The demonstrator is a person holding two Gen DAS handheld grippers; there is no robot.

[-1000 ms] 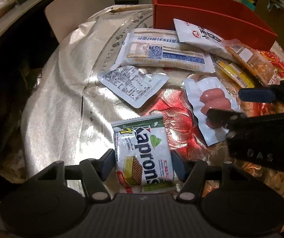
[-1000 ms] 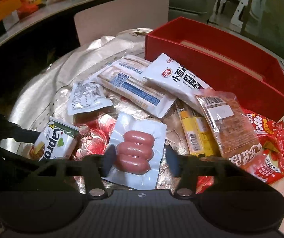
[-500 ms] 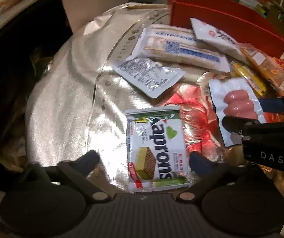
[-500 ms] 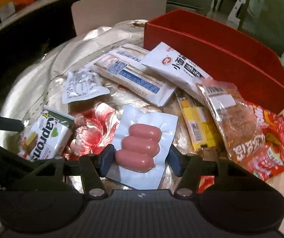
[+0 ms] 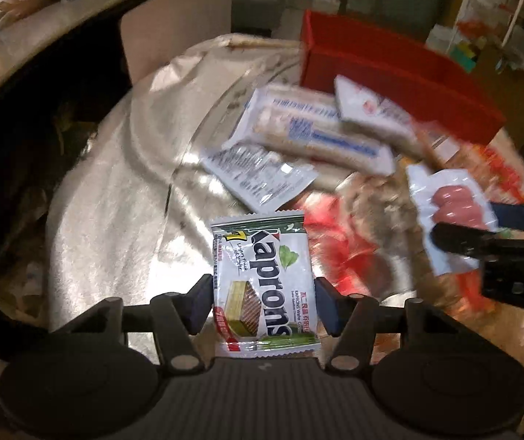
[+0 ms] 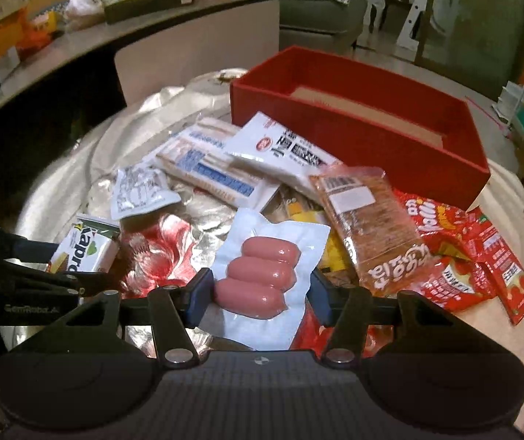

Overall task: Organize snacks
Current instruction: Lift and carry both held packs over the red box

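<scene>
My left gripper (image 5: 262,302) is shut on a white and green Kaprons wafer pack (image 5: 262,278) and holds it above the silver cloth. My right gripper (image 6: 260,299) is shut on a clear sausage pack (image 6: 262,275) with three pink sausages, lifted off the table. The wafer pack also shows in the right wrist view (image 6: 86,249), and the sausage pack in the left wrist view (image 5: 452,212). A red box (image 6: 372,128) stands open at the back of the table.
Several snack packs lie in a heap before the box: a long white and blue pack (image 6: 210,168), a white pouch (image 6: 284,154), a small white sachet (image 6: 137,190), a brown cake pack (image 6: 372,227) and red packets (image 6: 474,264). Silver cloth (image 5: 115,201) covers the table.
My left gripper opened half a second ago, then shut again on the wafer pack and lifted it. My right gripper has lifted the sausage pack. Both views now look from higher.
</scene>
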